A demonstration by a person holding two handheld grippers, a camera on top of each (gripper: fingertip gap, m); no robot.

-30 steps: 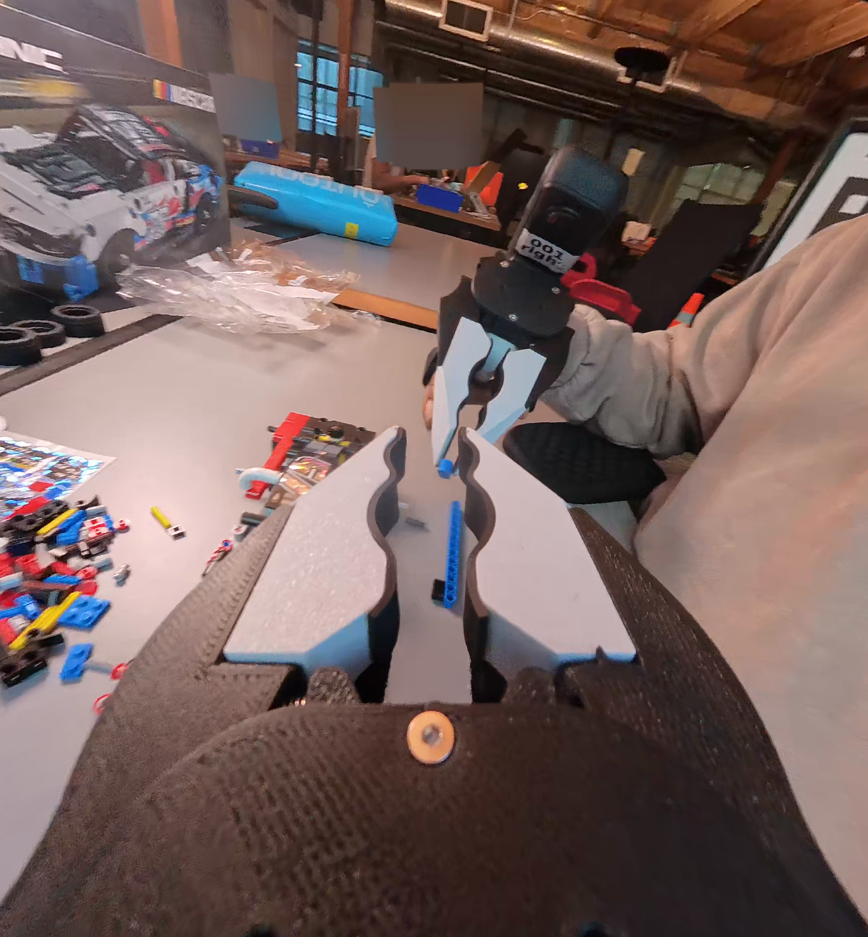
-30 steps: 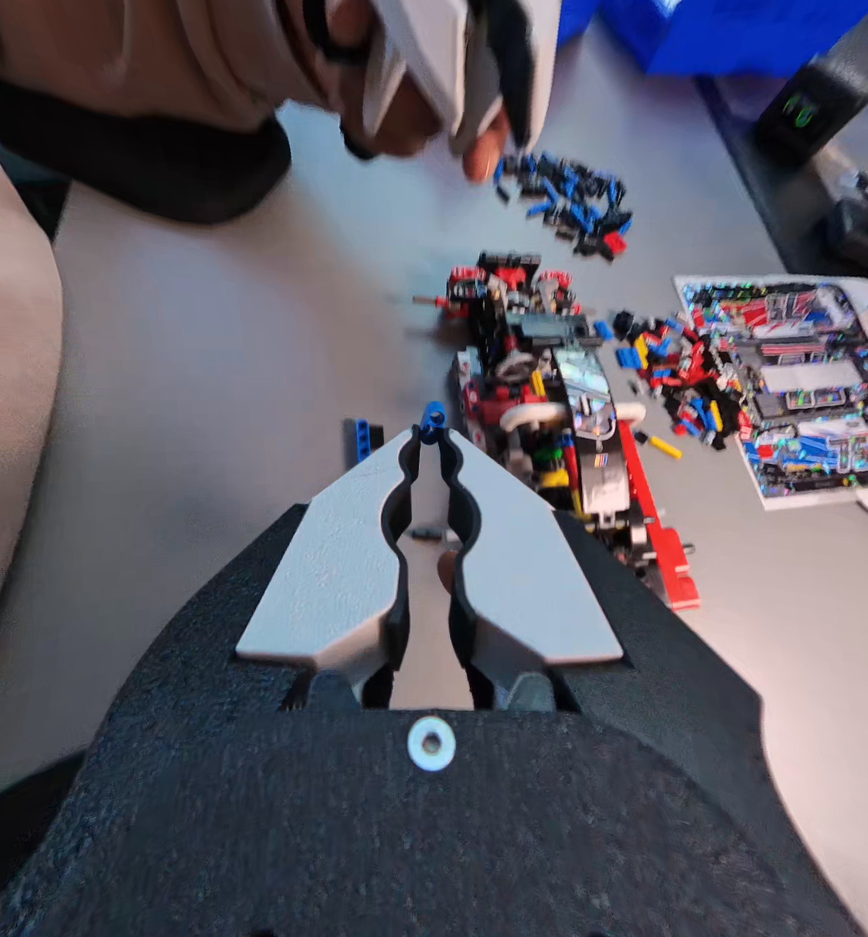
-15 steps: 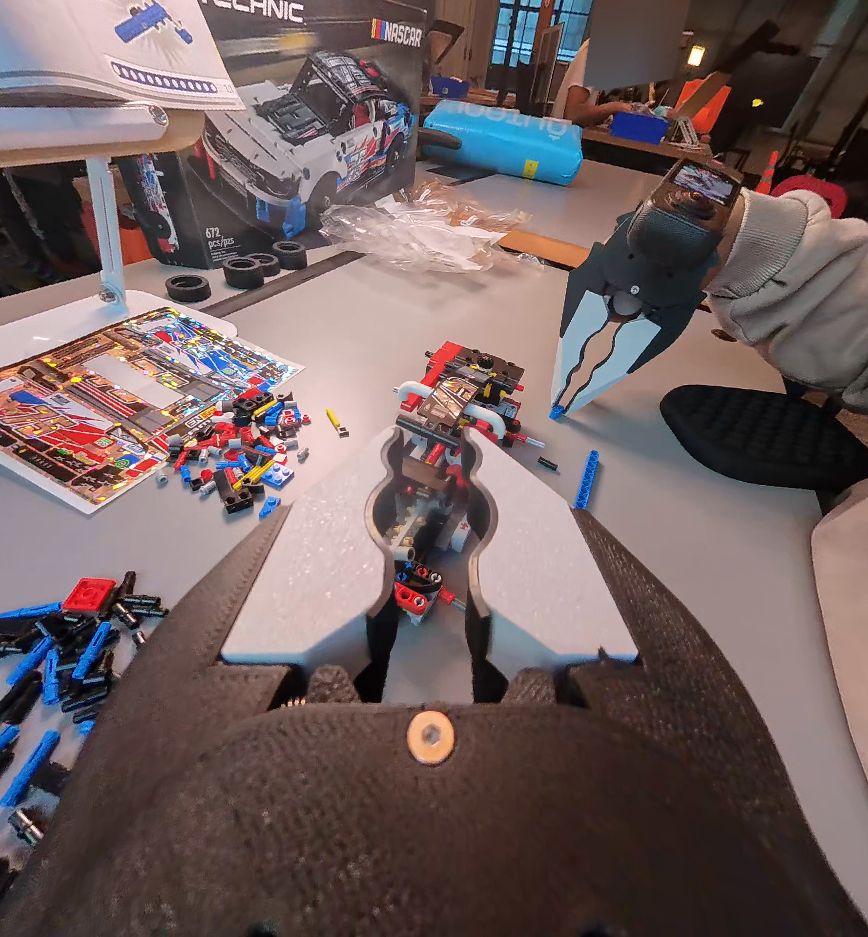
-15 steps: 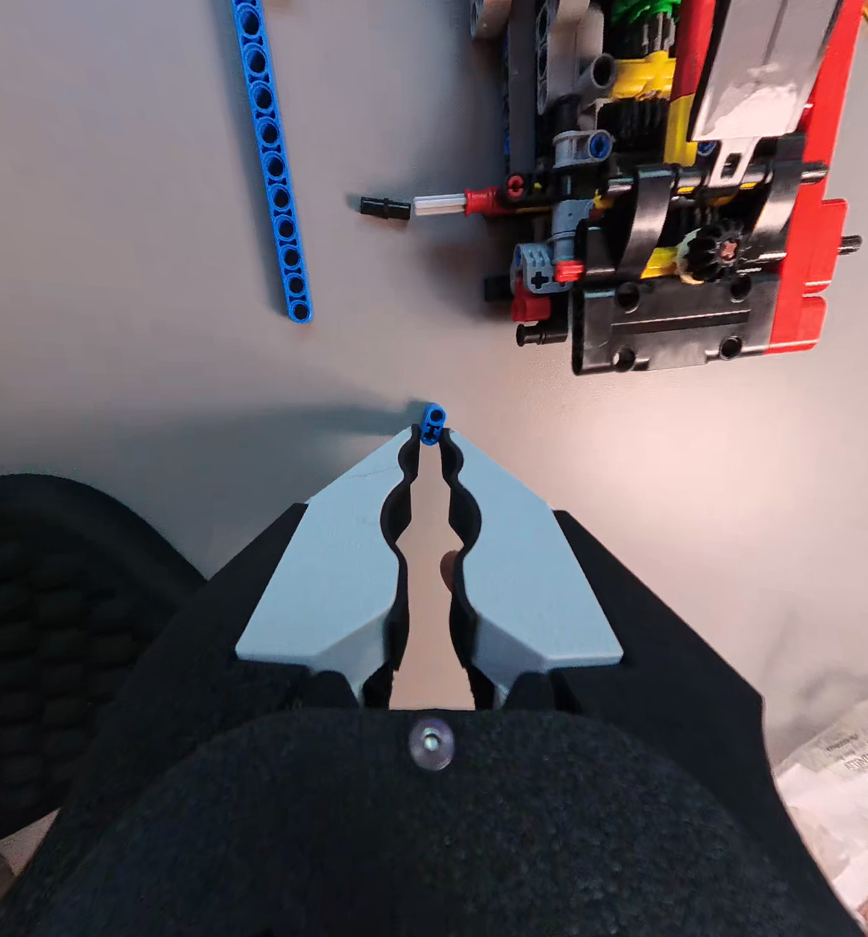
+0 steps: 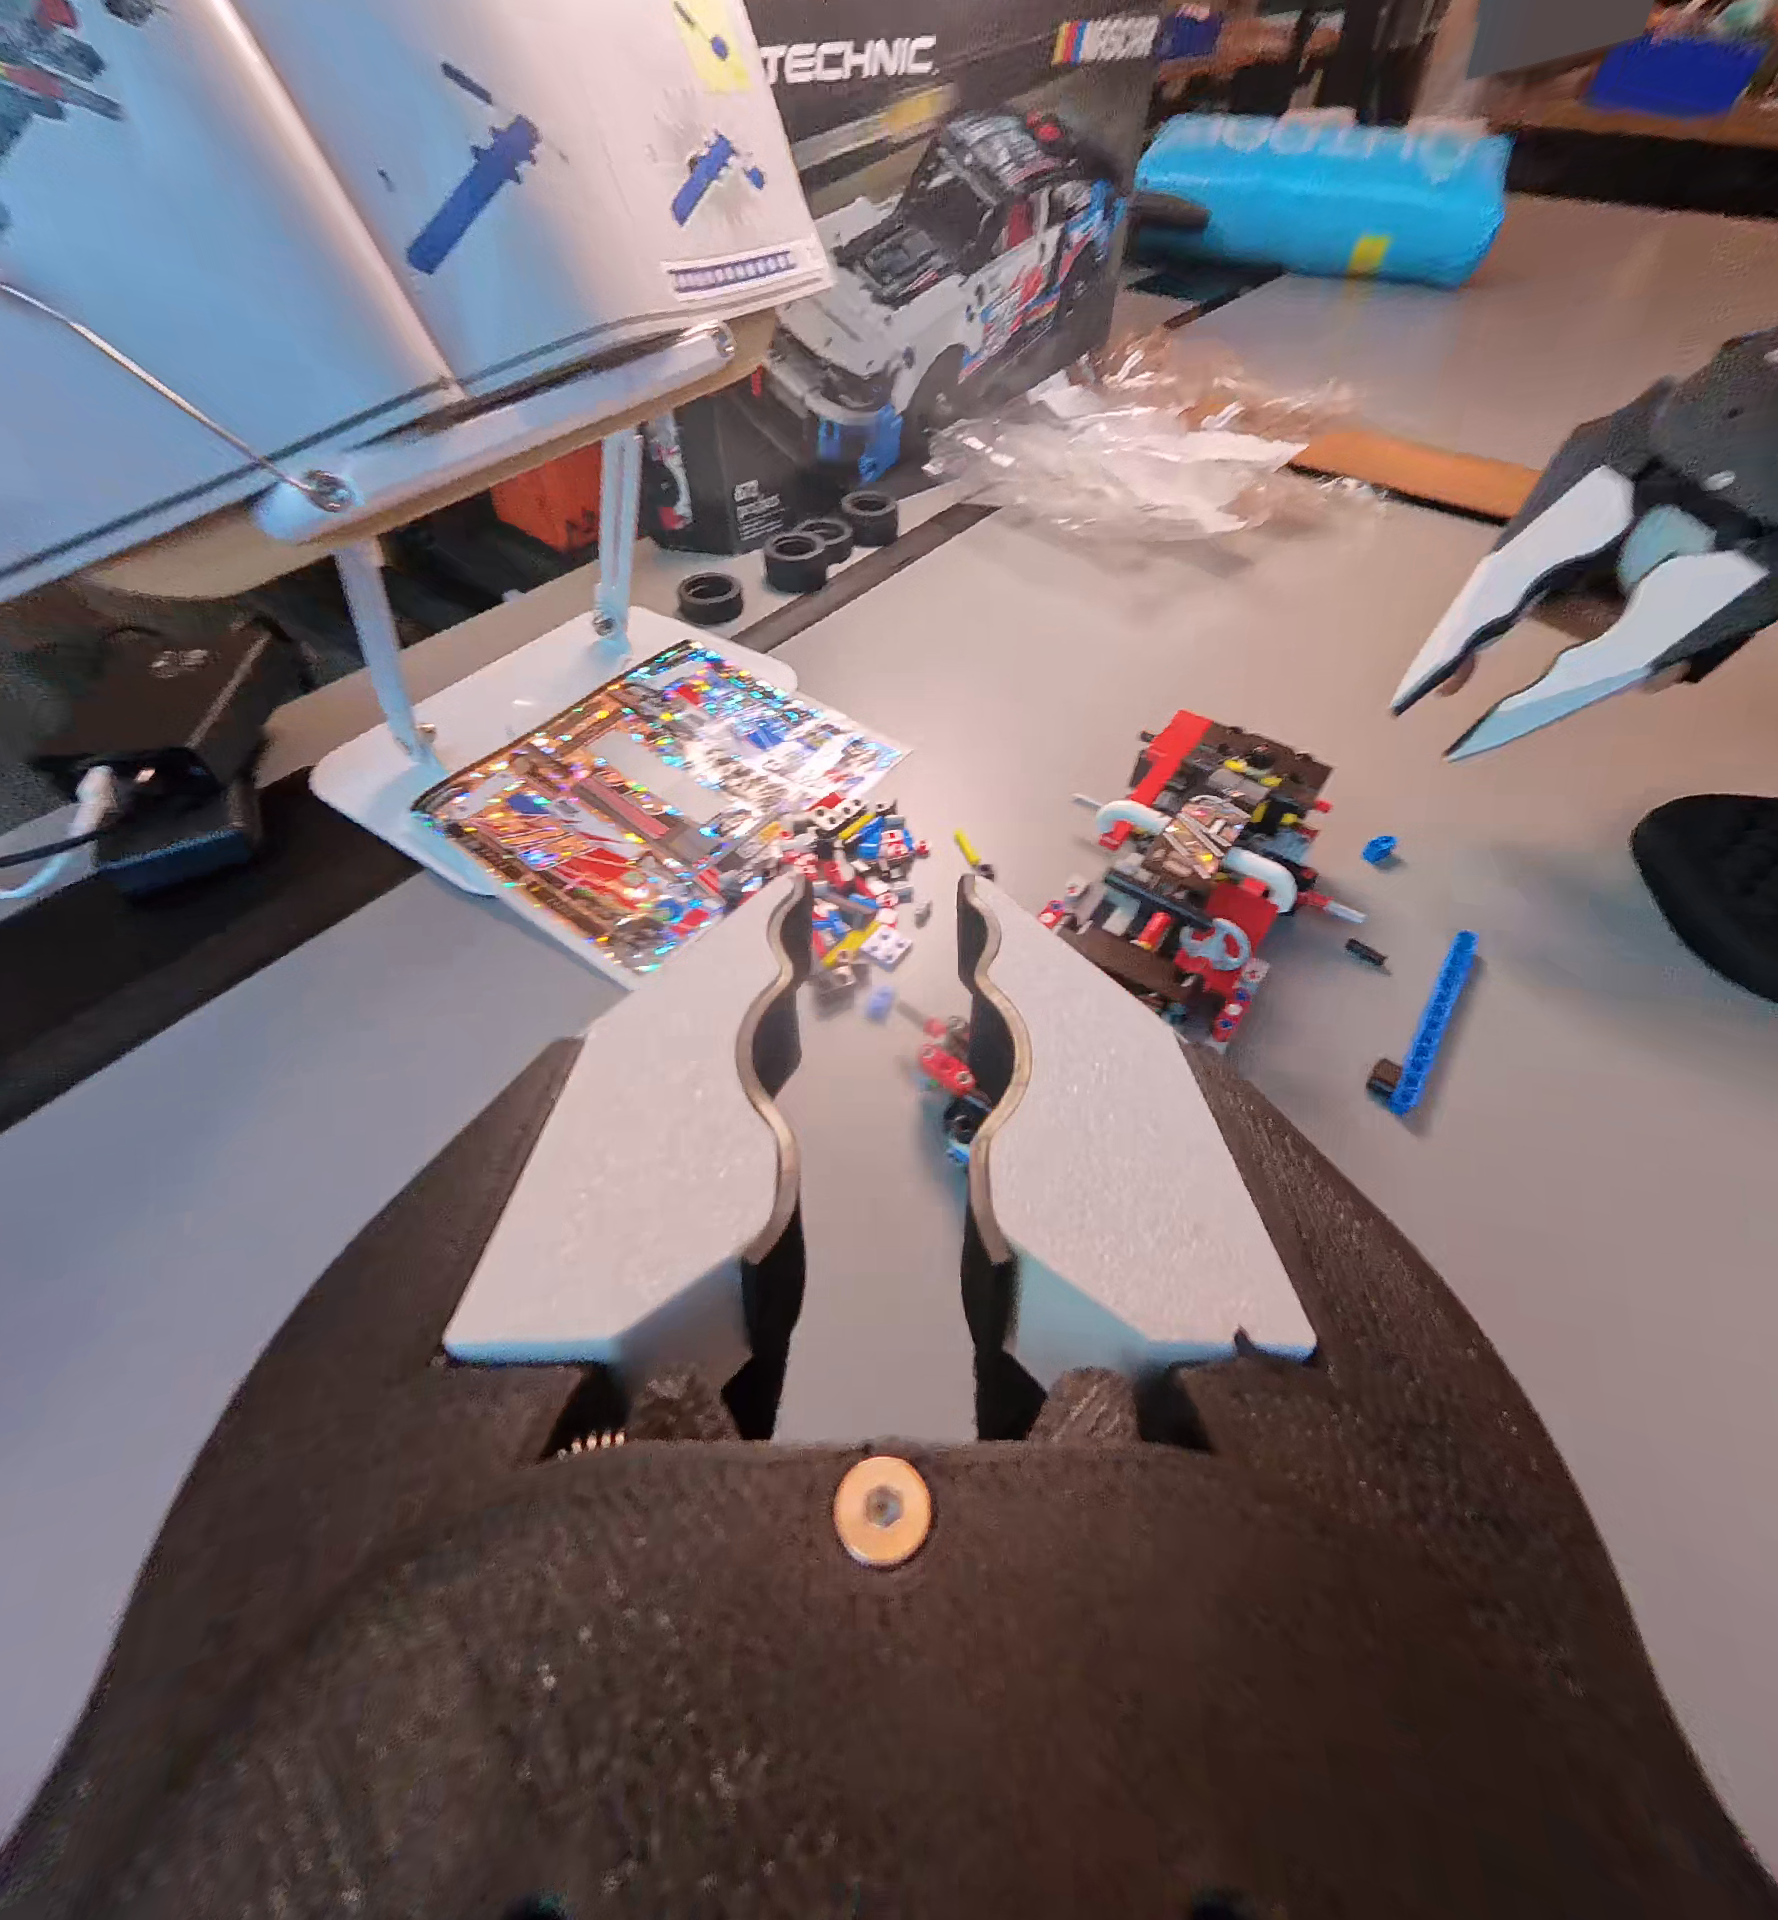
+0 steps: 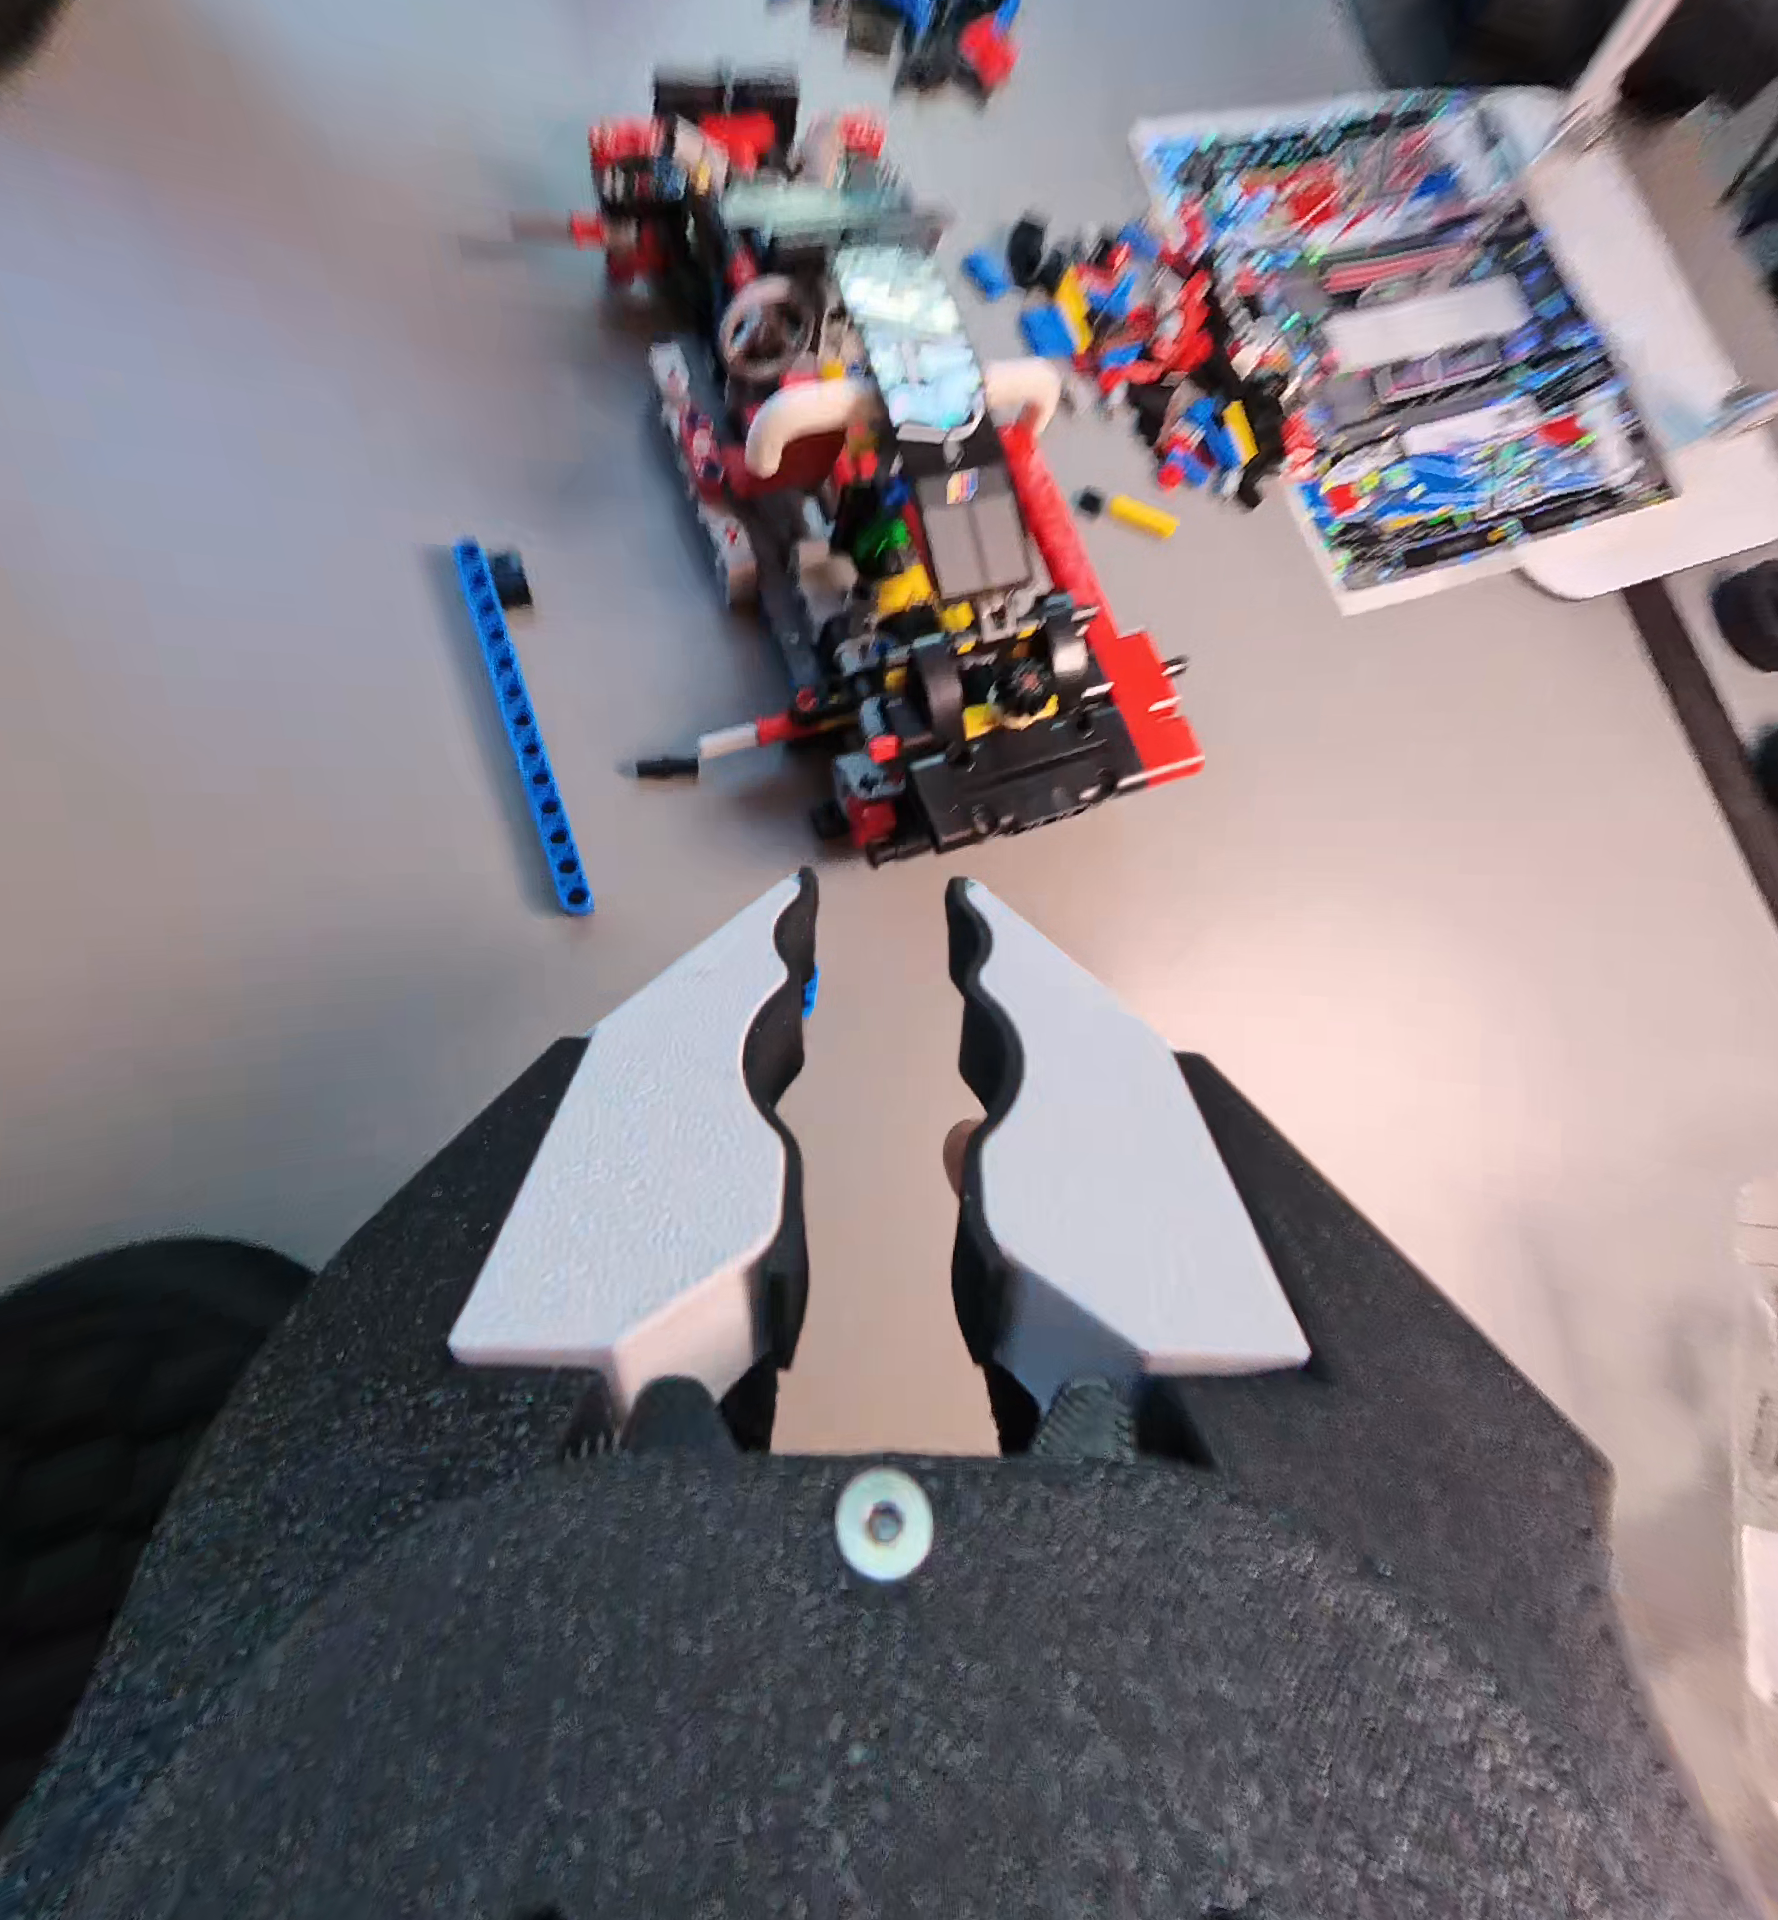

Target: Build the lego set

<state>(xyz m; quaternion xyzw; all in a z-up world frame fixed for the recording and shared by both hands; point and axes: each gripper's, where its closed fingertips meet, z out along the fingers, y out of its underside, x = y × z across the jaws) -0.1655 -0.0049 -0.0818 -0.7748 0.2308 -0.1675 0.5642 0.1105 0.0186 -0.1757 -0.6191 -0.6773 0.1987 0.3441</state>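
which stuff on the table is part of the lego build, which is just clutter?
Belongs to the build:
- half-built car
- long blue beam
- small blue pin
- loose parts pile
- sticker sheet
- tyres
- instruction booklet

Lying about:
- set box
- empty plastic bags
- blue roll
- black charger

Left view low over the counter (image 5: 241, 1195), right view looking down, both see the half-built car (image 5: 1191, 883) (image 6: 926, 540)

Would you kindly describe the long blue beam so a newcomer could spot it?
Find the half-built red and black car chassis on the grey table. Beside it lies the long blue beam, apart from the piles: thin, straight, pierced with holes.
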